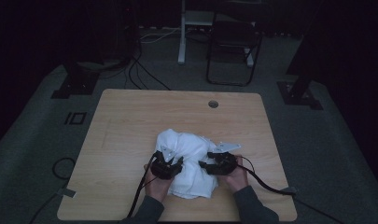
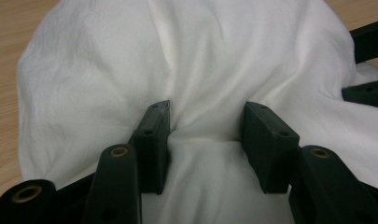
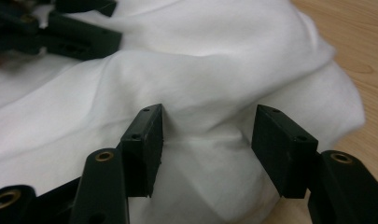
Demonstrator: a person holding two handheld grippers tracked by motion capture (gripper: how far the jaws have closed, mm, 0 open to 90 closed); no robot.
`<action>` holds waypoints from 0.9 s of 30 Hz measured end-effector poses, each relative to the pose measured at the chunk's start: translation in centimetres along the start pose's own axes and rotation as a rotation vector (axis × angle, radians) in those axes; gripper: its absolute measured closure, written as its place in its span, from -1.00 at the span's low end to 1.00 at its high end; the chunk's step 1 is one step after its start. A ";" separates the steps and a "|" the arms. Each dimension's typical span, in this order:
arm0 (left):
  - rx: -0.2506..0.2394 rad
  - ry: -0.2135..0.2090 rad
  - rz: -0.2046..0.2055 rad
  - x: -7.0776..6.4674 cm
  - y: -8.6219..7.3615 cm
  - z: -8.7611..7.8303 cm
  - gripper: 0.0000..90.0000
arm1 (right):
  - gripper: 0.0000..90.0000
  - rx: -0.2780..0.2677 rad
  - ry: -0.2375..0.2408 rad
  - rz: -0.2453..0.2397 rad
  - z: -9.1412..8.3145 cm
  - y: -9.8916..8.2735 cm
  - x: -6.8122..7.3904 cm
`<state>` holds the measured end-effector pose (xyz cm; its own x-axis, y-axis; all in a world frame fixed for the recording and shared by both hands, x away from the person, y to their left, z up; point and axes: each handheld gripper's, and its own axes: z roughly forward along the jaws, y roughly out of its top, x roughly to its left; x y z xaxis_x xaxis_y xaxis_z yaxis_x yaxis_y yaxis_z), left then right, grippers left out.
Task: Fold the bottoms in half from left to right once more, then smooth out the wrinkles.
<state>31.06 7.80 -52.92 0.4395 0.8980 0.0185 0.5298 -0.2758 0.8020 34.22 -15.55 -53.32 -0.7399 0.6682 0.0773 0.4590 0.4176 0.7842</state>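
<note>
A: Cloth [image 1: 189,163], white, crumpled into a soft mound, deep folds and creases. Lying on wooden table [image 1: 130,121], near edge, right of middle.

B: Texture?

A: Thin, smooth, slightly shiny on ridges. Bunched, not flat.

B: Left gripper [image 1: 170,164]?

A: Pressed into cloth's left side. Jaws apart, a raised fold [image 2: 205,133] sitting between the pads, pinched in at the left pad; not clamped.

B: Right gripper [image 1: 208,164]?

A: On cloth's right side. Jaws apart, bulge of fabric [image 3: 207,130] between them, pads not squeezing. Left gripper's black jaws visible top left in right gripper view.
</note>
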 end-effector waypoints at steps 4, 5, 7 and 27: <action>0.008 0.025 -0.056 0.7 0.4 0.5 0.18 | -0.08 -0.026 -0.004 0.031 0.2 0.6 -0.5; 0.009 0.028 -0.071 0.9 0.5 0.6 0.18 | -0.10 -0.036 -0.009 0.034 0.1 0.7 -0.5; 0.003 0.039 -0.093 1.5 0.8 1.0 0.18 | -0.11 -0.057 -0.003 0.037 -0.3 0.9 -0.3; -0.076 -0.081 -0.139 5.0 2.7 0.9 -0.01 | 0.19 -0.070 -0.102 0.111 -1.0 0.6 -2.3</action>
<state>35.36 11.24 -51.20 0.4249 0.8941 -0.1416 0.5343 -0.1215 0.8365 35.69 -17.45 -52.42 -0.6314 0.7682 0.1060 0.4970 0.2959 0.8157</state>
